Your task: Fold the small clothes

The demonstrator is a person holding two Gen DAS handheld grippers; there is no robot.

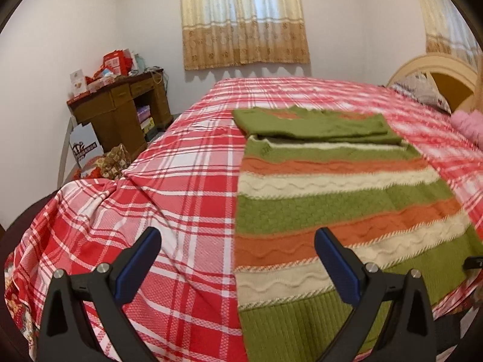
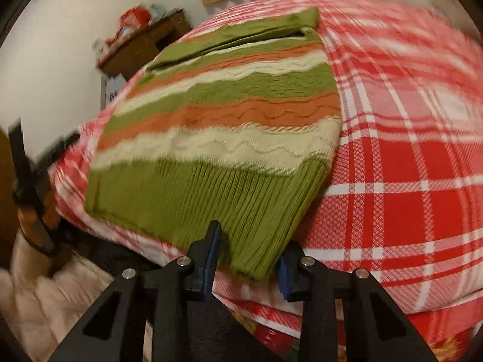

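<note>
A knitted sweater [image 1: 338, 199] with green, orange and cream stripes lies flat on the red plaid bed [image 1: 181, 166], its sleeves folded across the far end. My left gripper [image 1: 238, 250] is open and empty, hovering over the sweater's left edge near the ribbed hem. In the right wrist view the sweater [image 2: 223, 114] lies ahead, and my right gripper [image 2: 249, 250] is open with its jaws on either side of the hem's near right corner, which lies between them ungripped. The view is blurred by motion.
A brown wooden desk [image 1: 120, 108] piled with red boxes stands at the back left by the wall. A curtained window [image 1: 244, 18] is behind the bed. The headboard [image 1: 437, 75] and a pink item [image 1: 471, 123] are at the right. The left gripper [image 2: 27, 187] shows at the left.
</note>
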